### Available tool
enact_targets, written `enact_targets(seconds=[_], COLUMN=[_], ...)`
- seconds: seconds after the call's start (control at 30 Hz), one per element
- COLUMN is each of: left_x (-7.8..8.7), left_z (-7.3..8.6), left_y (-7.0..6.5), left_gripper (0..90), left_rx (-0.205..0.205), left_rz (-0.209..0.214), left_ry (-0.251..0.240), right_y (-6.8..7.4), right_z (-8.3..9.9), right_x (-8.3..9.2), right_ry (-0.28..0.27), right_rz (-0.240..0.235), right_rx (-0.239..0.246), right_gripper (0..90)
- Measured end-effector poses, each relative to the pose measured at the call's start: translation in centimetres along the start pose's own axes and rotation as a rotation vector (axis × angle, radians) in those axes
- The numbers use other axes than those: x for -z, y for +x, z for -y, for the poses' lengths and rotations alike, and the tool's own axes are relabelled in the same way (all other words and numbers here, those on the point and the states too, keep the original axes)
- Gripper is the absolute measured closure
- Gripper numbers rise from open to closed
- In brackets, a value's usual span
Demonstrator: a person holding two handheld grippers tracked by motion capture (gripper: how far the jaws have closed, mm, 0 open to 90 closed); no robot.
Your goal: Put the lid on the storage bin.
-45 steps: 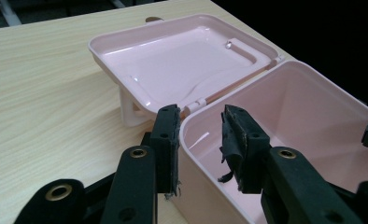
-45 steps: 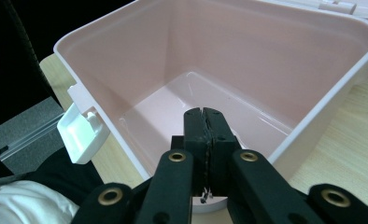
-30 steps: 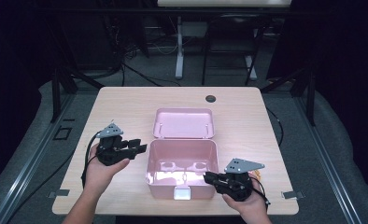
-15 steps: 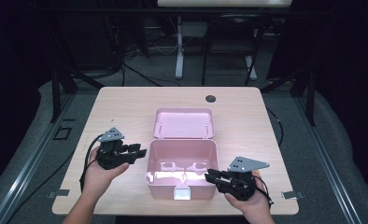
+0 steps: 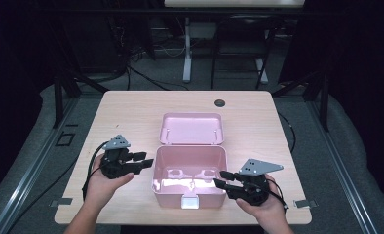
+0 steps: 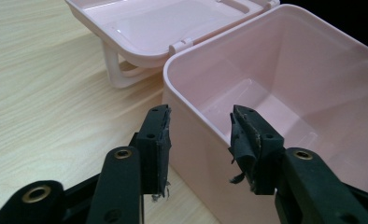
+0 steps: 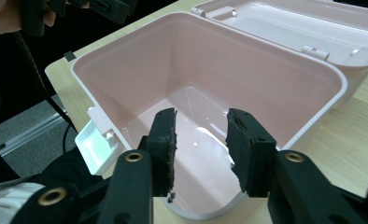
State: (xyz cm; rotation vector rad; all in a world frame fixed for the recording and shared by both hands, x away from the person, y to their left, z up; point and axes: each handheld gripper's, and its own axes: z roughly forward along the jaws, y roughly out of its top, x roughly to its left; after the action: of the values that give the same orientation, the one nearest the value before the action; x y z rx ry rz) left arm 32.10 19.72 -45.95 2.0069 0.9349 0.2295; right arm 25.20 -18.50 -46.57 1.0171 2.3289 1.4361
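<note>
So the wooden table (image 5: 131, 112) has loads of bare top on the far side and out to both far corners, with just a small dark round grommet (image 5: 220, 103) near the far edge. The pink box (image 5: 190, 178) sits in the middle toward the near edge, and its front latch tab comes close to that near edge. Its lid (image 5: 192, 128) is flipped fully open and lies flat behind it on the far side, resting on its handle, as the left gripper view shows. Inside, the box looks empty and glossy, with a lot of glare on the floor. The left gripper (image 5: 142, 161) is just beside the box's left wall, jaws spread apart and straddling the left rim near the corner, one pad outside the wall and one over the inside, not pressing on it. Those jaws have just been opening a bit more. The right gripper (image 5: 221, 177) pokes in over the box's right rim near its near-right corner, jaws parted with nothing but open box interior between them, and they've just been opening too. Both hands have free table to the left and right of the box, but little toward the near edge.
</note>
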Motion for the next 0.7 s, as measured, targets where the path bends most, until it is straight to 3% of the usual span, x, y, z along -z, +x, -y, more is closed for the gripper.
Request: enact_targets(seconds=[0.27, 0.7], left_x=[0.1, 0.4], left_z=[0.0, -0.2], left_y=[-0.3, -0.5], left_gripper=[51.1, 49.3], left_rx=[-0.015, -0.029], left_rz=[0.011, 0.016], left_ry=[0.009, 0.003], right_y=[-0.7, -1.3], right_z=[-1.0, -2.0], right_x=[0.8, 1.4], right_ry=[-0.022, -0.018], right_rz=[0.013, 0.053], right_rx=[-0.016, 0.012], right_gripper=[53.5, 49.0])
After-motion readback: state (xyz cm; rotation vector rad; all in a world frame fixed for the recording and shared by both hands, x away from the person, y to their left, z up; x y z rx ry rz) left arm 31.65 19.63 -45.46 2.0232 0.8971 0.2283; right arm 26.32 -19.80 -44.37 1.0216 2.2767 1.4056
